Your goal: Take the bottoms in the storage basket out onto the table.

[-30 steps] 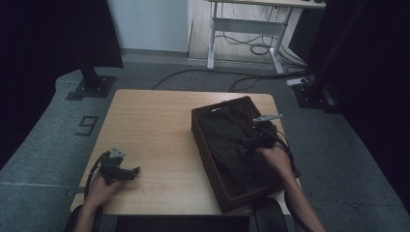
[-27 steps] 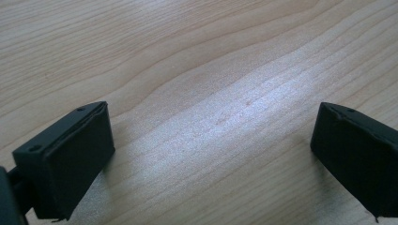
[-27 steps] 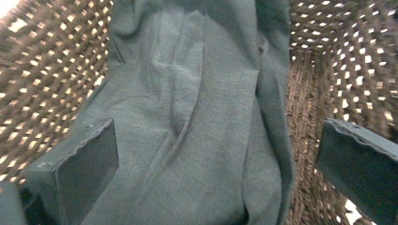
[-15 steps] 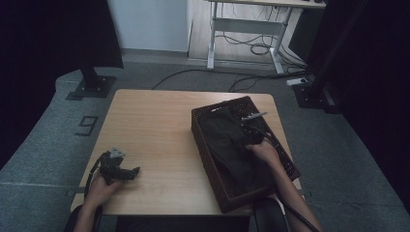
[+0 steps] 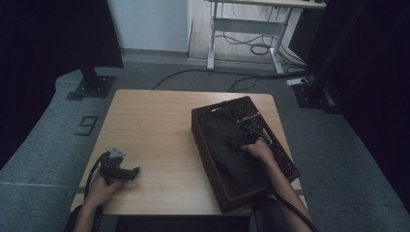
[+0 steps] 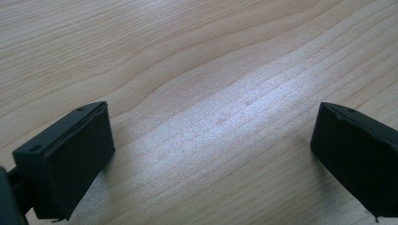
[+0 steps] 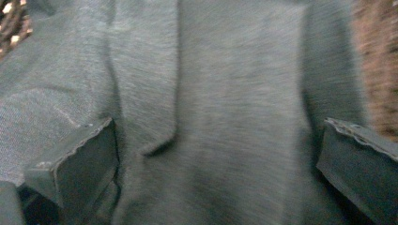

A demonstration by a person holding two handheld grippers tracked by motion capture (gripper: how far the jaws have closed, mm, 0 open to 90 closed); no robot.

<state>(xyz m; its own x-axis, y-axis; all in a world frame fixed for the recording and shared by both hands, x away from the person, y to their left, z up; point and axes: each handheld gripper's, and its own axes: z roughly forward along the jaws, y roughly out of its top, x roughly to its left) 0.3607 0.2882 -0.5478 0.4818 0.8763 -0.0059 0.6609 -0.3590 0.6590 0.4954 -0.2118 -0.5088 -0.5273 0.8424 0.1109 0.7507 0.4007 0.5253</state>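
Our right hand-held gripper [image 7: 220, 164], jaws spread, hovers over the dark garment [image 5: 227, 145] in the wicker basket [image 5: 285, 159]; nothing gripped yet, left hand-held gripper [image 6: 211, 154] released on the desk [image 5: 154, 125].

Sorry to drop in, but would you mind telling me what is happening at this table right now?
A person works at a wooden table with a claw in each hand. The right claw is down inside a dark wicker basket, jaws spread wide over a dark grey cloth that lies in it, nothing pinched yet. The left claw rests open near the table's front left, jaws apart over bare wood.
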